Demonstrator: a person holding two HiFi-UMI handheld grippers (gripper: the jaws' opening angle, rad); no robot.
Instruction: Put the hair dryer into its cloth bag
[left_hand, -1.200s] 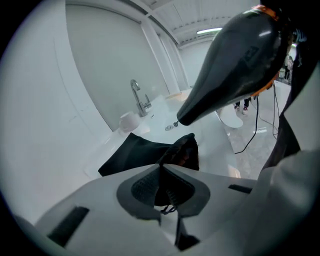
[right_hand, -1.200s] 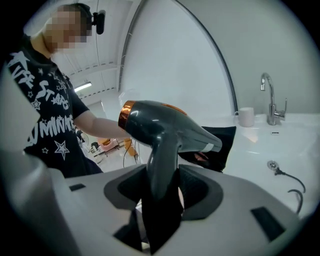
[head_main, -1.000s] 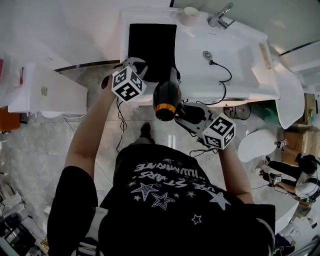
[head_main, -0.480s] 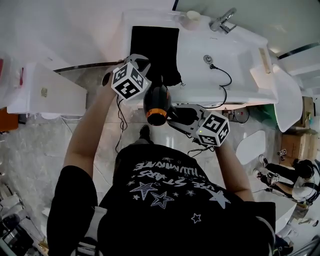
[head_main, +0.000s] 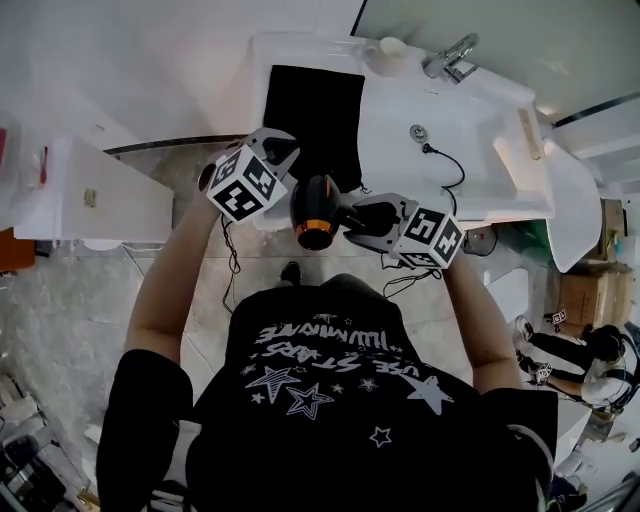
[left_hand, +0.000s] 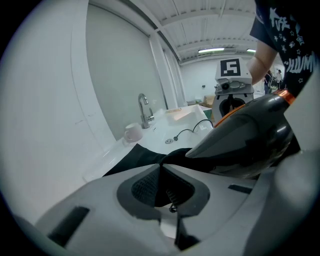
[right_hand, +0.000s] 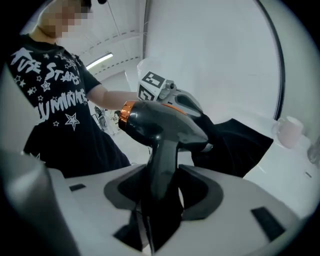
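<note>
Item, left: left gripper (left_hand: 159, 166), marker cube on top. Its own view alone shows the ribbed grey fingers (left_hand: 137, 190) clenched on a fold of black fabric.

Item: cloth bag (head_main: 312, 110), matte black, rectangular. The head view shows it flat on the white glossy surface (head_main: 480, 150), near edge gathered up at the left gripper.

Item: hair dryer (head_main: 318, 205), smooth dark plastic barrel with an orange ring at the rear. It is held in the air just off the surface's front edge, nozzle end at the bag's lifted edge; whether it is inside cannot be told.

Item: right gripper (right_hand: 164, 170). Its own view shows the fingers (right_hand: 202, 192) grasping the dryer's handle.

Item, right: basin with a black cord (head_main: 447, 160), chrome faucet (head_main: 452, 52), white cup (head_main: 386, 48).
</note>
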